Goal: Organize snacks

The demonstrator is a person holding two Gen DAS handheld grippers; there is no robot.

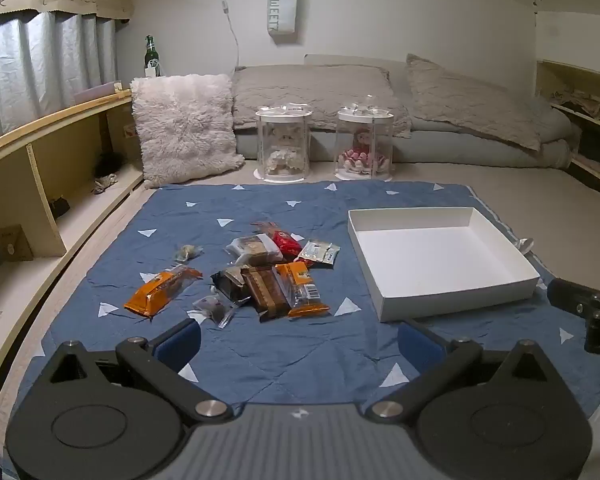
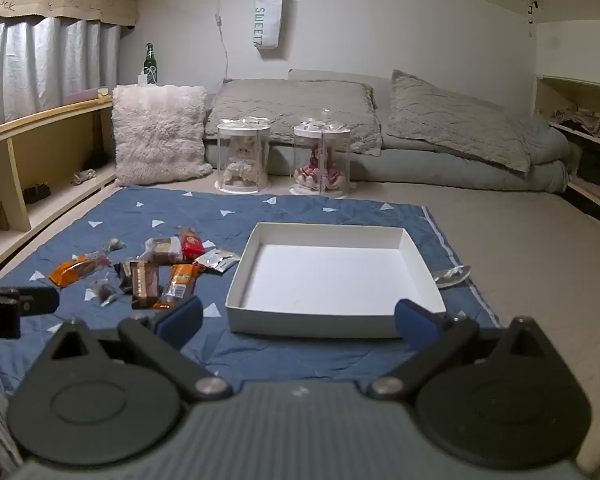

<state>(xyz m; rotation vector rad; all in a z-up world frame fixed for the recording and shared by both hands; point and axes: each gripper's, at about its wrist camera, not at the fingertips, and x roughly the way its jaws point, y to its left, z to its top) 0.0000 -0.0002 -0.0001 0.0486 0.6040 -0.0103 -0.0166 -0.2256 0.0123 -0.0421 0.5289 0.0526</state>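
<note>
White shallow square box (image 2: 332, 280) beside crinkly snack wrappers (image 1: 260, 276); both grippers (image 1: 300, 340) (image 2: 298, 320) spread apart.

Dim, bluish indoor light, soft shadows, sharp centre, strong fisheye bending and dark vignetted corners.

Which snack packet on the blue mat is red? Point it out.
The small glossy red packet at the pile's far edge, beside the white box; the others are orange, brown, black, silver or clear.
</note>
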